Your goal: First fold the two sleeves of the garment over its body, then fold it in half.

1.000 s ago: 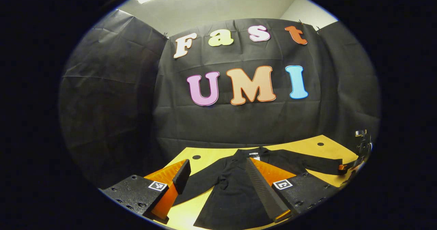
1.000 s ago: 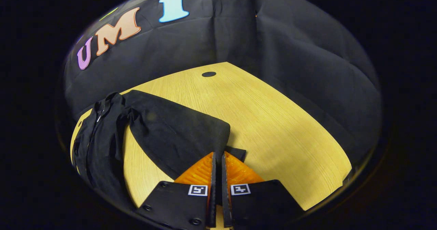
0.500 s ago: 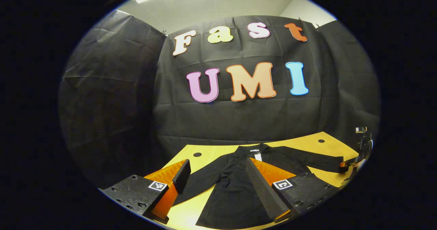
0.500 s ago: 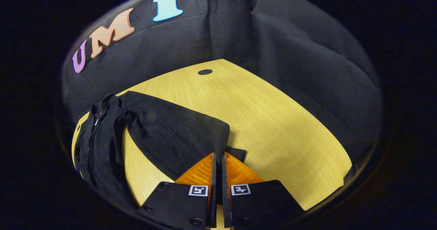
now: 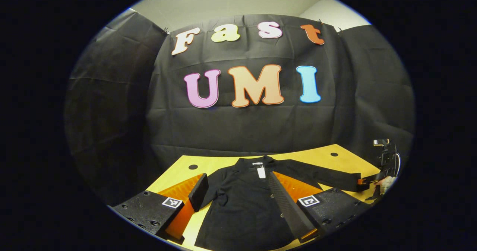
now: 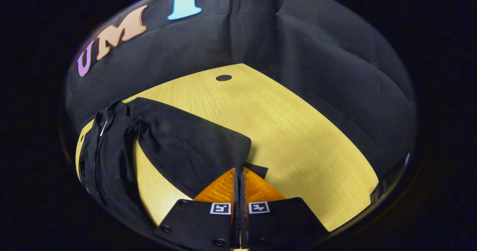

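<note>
A black garment (image 5: 242, 202) lies face up on the yellow wooden table (image 5: 320, 156), collar toward the far wall. My left gripper (image 5: 238, 189) hovers open over the garment's near part, one finger on each side of the body. The garment's right sleeve (image 5: 328, 176) stretches out to the side. Its cuff is held by the right gripper (image 5: 363, 184), with a hand (image 5: 385, 184) behind it. In the right gripper view, my right gripper (image 6: 239, 170) is shut on the sleeve cuff (image 6: 257, 168). The sleeve (image 6: 186, 143) lies flat and leads left to the body (image 6: 100, 158).
The table (image 6: 298, 132) has a round dark hole (image 6: 223, 78) near its far corner, and another hole (image 5: 193, 167) on the left side. Black cloth walls close in the back and sides. Bare wood lies to the right of the sleeve.
The right gripper's fingers have closed the small gap and now pinch the cuff. The left gripper has swung right, so the garment sits more centred between its open fingers.
</note>
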Motion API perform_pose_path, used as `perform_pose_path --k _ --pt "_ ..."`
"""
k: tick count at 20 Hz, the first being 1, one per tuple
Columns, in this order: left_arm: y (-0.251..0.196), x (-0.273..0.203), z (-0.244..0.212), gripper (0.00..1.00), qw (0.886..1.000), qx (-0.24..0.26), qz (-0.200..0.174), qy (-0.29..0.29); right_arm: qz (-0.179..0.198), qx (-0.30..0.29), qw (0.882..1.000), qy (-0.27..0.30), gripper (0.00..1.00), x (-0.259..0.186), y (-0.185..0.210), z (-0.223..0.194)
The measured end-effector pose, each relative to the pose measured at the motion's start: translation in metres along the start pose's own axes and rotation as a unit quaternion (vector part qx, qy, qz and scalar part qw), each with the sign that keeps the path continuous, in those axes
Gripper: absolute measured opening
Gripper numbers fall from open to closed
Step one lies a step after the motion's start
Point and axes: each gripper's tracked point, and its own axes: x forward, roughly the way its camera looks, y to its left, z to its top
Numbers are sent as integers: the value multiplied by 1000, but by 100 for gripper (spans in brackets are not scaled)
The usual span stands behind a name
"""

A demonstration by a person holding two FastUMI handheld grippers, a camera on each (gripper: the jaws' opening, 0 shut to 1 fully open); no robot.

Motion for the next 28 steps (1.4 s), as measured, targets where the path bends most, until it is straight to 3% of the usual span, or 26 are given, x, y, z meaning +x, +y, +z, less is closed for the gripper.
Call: perform_pose_path --k 1,2,8,13,21,28 --pt "0 3 1 100 1000 1 -8 -3 -4 -2 1000 -5 3 -5 -1 3" --pt "2 6 -1 96 1000 4 -15 -2 -5 -3 1000 -9 3 -13 3 7" --pt "22 13 -22 100 997 -38 -56 23 17 -24 997 -66 0 -49 89 56" --pt "69 15 -22 94 998 -46 -36 10 62 -39 993 -97 3 -70 177 85" --pt "125 -5 -41 96 999 -45 9 22 154 -79 976 -131 2 -98 334 101" --pt "161 -20 -56 99 997 -62 45 33 217 -109 958 -149 3 -113 441 107"
